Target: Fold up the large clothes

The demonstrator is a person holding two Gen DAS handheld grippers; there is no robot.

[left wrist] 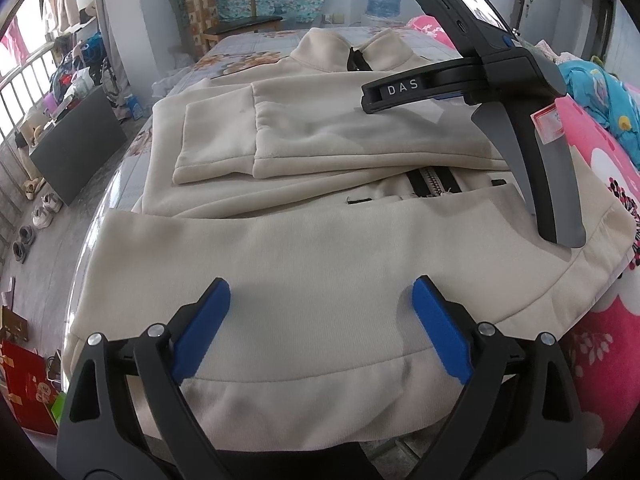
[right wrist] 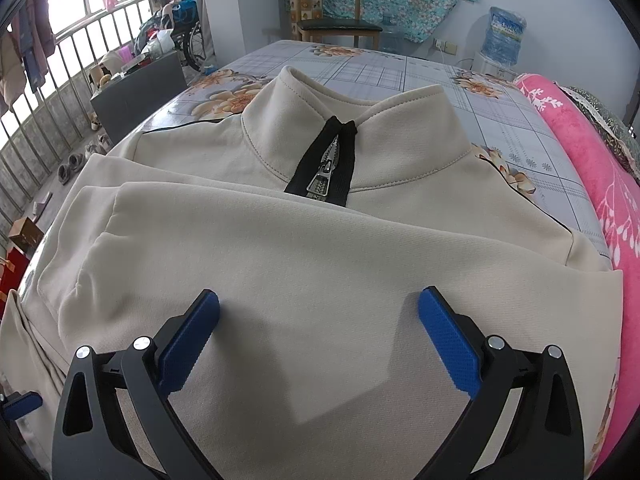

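A cream zip-up jacket (left wrist: 320,136) lies front up on the bed, both sleeves (left wrist: 216,140) folded across its chest. Nearest me, a broad cream panel (left wrist: 304,256) with a stitched seam covers the lower part of the black zip (left wrist: 430,184). My left gripper (left wrist: 322,284) is open just above this panel, nothing between its blue pads (left wrist: 200,332). The right gripper (left wrist: 370,98) hovers over the chest. In the right wrist view the stand-up collar (right wrist: 360,116) and zip pull (right wrist: 326,178) lie ahead. My right gripper (right wrist: 319,296) is open over a folded sleeve (right wrist: 280,256).
The bed has a grey checked flower sheet (right wrist: 460,92), and its left edge drops to the floor. A pink blanket (right wrist: 600,168) lies along the right. A dark cabinet (left wrist: 76,148) and shoes (left wrist: 42,212) stand at the left. A wooden chair (right wrist: 336,20) and water dispenser (right wrist: 502,36) are behind.
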